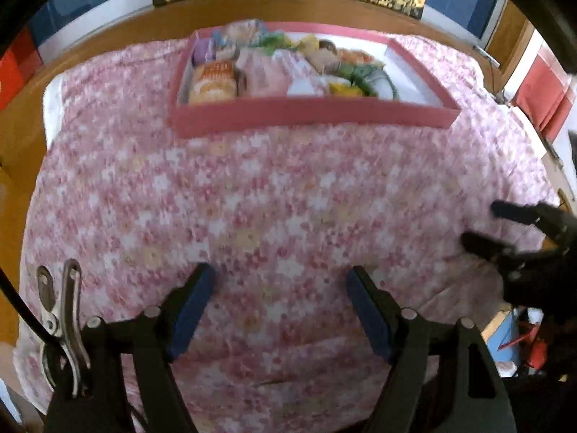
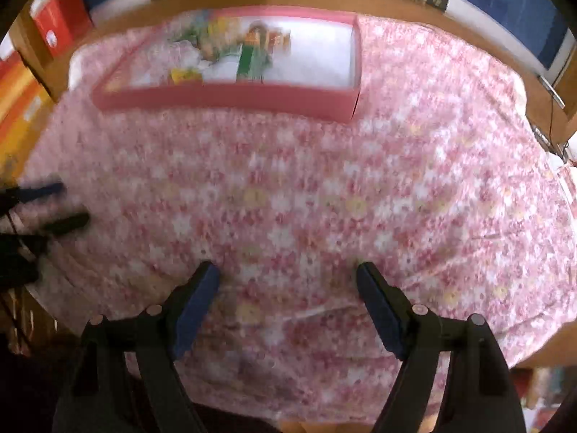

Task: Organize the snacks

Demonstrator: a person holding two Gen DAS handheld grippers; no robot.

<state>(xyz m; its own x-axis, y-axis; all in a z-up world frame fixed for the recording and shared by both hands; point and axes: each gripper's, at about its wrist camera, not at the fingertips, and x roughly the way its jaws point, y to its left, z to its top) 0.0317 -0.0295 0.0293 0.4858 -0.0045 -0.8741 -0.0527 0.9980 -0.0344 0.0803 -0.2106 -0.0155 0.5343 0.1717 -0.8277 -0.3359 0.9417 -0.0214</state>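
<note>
Plainly both the left tool (image 1: 279,283) and right tool (image 2: 288,278) gape wide, empty; only the left view shows the orange snack packet (image 1: 212,83) at 11 o'clock in the pink box (image 1: 310,115).

Left wrist view: looks forward and steeply down along the left hand-held gripper (image 1: 279,281), from near the front edge of the counter (image 1: 108,36), over the pink floral cloth (image 1: 252,198) toward the pink tray (image 1: 306,115) at the far side. Right hand-held gripper (image 1: 483,227) enters at its right edge.

Right wrist view: same facing, along the right hand-held gripper (image 2: 288,281); left hand-held gripper (image 2: 61,205) at left edge.

Shared: cloth (image 2: 324,198), tray (image 2: 234,99), far counter (image 2: 396,3) edge. Both blurred.
</note>
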